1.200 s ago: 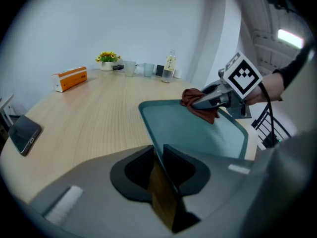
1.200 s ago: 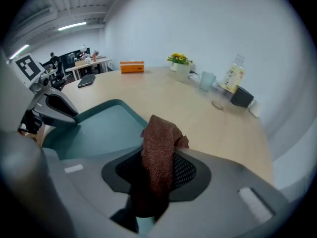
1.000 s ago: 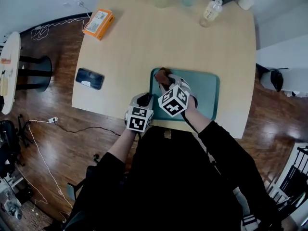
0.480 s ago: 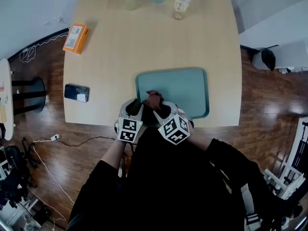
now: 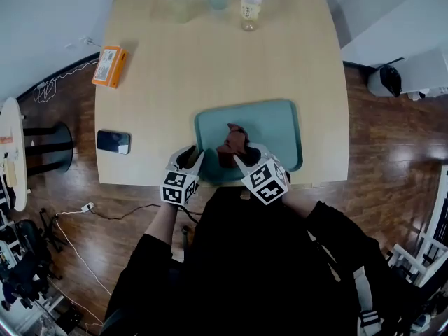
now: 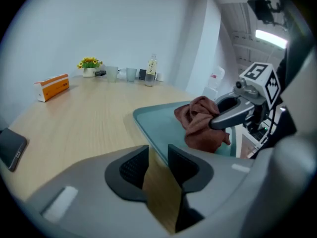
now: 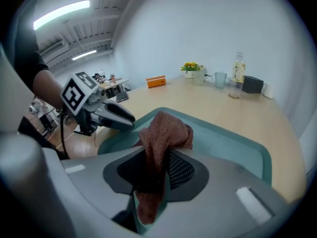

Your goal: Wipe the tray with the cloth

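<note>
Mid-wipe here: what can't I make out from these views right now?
- Surface of the tray under the cloth: head view, the cloth covers it.
- Parts of the tray's near rim: head view, behind the left tool, jaws opening and empty, and the right tool, closing on the cloth.
- Label on the bottle: too small in every view.
- Part of the phone: left gripper view, cut off at the picture's edge.

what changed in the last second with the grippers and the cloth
The right gripper drew the cloth back from the tray's far left corner toward its near edge, and its jaws are closing on the cloth. The left gripper is opening its jaws, with nothing gripped between them. The tray, phone and orange box stayed where they were on the table.
</note>
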Demonstrator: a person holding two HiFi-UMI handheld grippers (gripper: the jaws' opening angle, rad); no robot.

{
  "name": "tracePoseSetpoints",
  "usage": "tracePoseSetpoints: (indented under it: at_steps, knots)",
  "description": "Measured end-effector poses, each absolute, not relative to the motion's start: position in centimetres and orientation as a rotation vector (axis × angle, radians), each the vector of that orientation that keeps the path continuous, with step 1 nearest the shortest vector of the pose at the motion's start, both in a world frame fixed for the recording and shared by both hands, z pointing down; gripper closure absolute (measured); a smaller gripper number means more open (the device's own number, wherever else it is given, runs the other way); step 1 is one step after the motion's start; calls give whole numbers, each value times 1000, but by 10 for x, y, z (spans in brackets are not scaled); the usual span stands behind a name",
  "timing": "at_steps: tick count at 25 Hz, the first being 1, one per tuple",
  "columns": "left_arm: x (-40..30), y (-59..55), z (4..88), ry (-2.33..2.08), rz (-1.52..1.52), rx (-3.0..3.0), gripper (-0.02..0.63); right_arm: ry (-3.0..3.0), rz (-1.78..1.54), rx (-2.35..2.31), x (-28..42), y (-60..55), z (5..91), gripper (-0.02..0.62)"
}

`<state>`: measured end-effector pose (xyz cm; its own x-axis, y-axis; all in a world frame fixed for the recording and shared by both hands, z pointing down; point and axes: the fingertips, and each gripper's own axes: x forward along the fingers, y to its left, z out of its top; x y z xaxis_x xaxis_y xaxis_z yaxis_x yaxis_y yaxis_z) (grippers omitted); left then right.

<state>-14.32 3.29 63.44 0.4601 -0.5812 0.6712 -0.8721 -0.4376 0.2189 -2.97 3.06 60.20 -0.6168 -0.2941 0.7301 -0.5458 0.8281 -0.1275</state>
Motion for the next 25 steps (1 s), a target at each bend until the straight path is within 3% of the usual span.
tracePoseSetpoints:
  at_steps: [5,11,19,25]
  knots:
    - [-146,32,637,-1234,715,2156,502,-2239,355,410,20,80,599,492]
    - [-146,32,637,-1242,707,2122,502,-2083,398,715,135,33,616,492]
    - [-148,29,639,-1263,699,2064,500,-2064,369,971,138,-113,600,492]
    - [-153,27,639,-1297,673,2006,502,-2084,428,1128,178,-131,565,492]
